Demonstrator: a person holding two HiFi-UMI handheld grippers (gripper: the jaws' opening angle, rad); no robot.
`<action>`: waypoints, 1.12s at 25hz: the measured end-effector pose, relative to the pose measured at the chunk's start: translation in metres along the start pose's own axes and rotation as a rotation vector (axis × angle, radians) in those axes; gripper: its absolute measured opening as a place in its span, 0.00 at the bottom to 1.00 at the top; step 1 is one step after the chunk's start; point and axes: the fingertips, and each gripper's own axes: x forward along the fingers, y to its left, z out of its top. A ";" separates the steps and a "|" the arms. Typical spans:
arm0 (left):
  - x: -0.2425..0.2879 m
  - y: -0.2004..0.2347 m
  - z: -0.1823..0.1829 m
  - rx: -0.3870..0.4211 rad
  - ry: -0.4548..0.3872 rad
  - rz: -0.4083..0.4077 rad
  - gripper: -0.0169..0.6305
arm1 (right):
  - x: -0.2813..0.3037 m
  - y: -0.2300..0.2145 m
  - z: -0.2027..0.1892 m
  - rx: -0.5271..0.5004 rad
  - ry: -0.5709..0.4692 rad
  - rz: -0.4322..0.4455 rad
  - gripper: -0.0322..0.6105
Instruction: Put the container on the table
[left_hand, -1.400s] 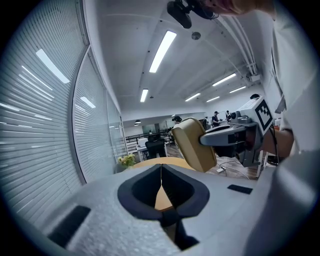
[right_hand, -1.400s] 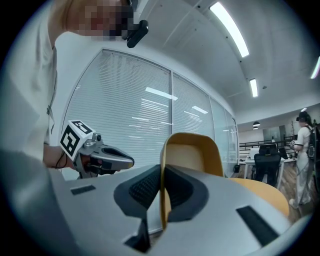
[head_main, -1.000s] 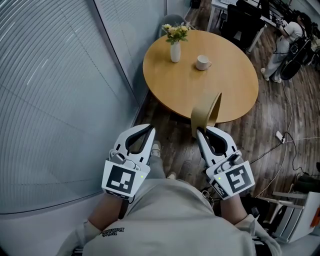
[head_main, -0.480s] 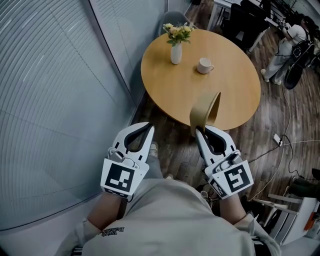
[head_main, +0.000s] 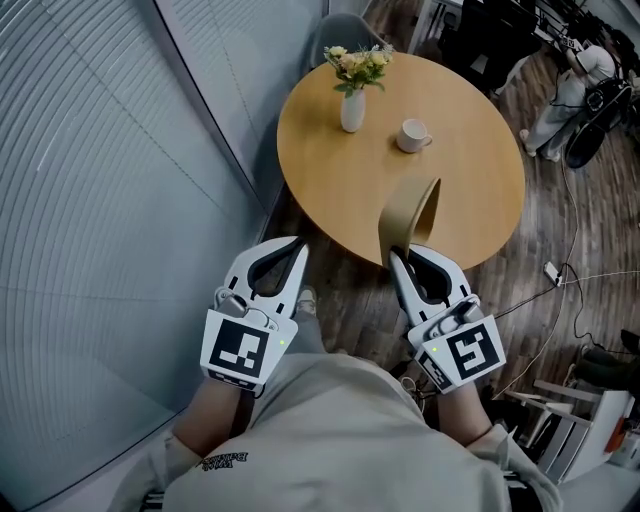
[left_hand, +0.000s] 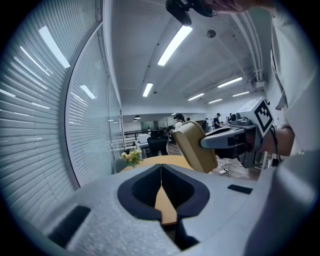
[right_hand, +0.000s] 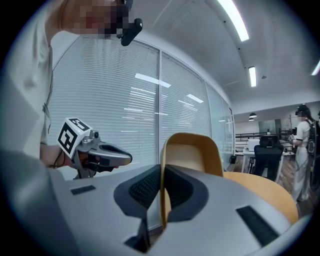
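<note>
A tan container (head_main: 410, 215) is clamped by its wall in the right gripper (head_main: 397, 258), raised at the near edge of the round table (head_main: 330, 180). The left gripper (head_main: 298, 248) is carried beside it, jaws pressed together on nothing. Carrying is judged under way; next, the container must be brought over bare tabletop, lowered and released.
</note>
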 end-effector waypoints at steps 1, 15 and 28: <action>0.003 0.007 0.000 -0.002 -0.001 -0.003 0.06 | 0.007 -0.002 0.001 0.001 0.004 -0.002 0.11; 0.042 0.089 0.003 0.015 -0.001 -0.081 0.06 | 0.088 -0.020 0.024 0.008 0.012 -0.077 0.11; 0.081 0.135 0.003 0.010 -0.021 -0.143 0.06 | 0.135 -0.043 0.027 0.016 0.009 -0.158 0.11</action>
